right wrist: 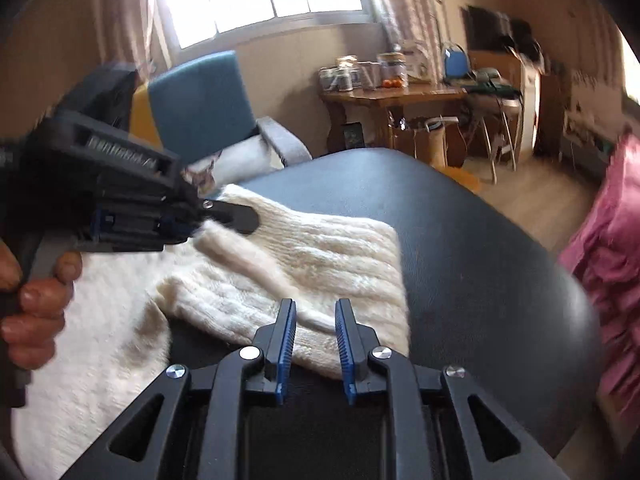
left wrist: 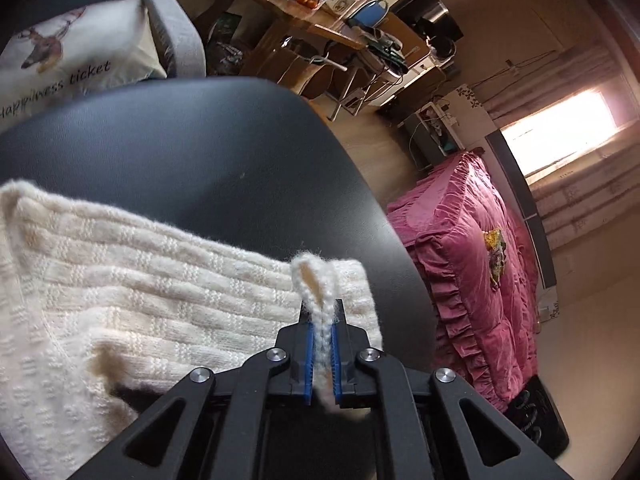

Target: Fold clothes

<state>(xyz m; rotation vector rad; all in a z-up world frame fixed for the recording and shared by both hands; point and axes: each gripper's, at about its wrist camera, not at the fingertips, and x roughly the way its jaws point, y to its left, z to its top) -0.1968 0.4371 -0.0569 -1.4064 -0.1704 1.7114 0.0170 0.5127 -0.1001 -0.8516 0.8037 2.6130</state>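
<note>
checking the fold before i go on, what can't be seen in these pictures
- Sweater: its full shape. Both views cut it off at the left and bottom edges, and each gripper's body covers part of it.
- Left gripper in the right wrist view: blurred, so how its fingers stand is unclear there.
- Right gripper: whether its open fingers touch the knit.
- Table: its near edge, under the sweater.
</note>
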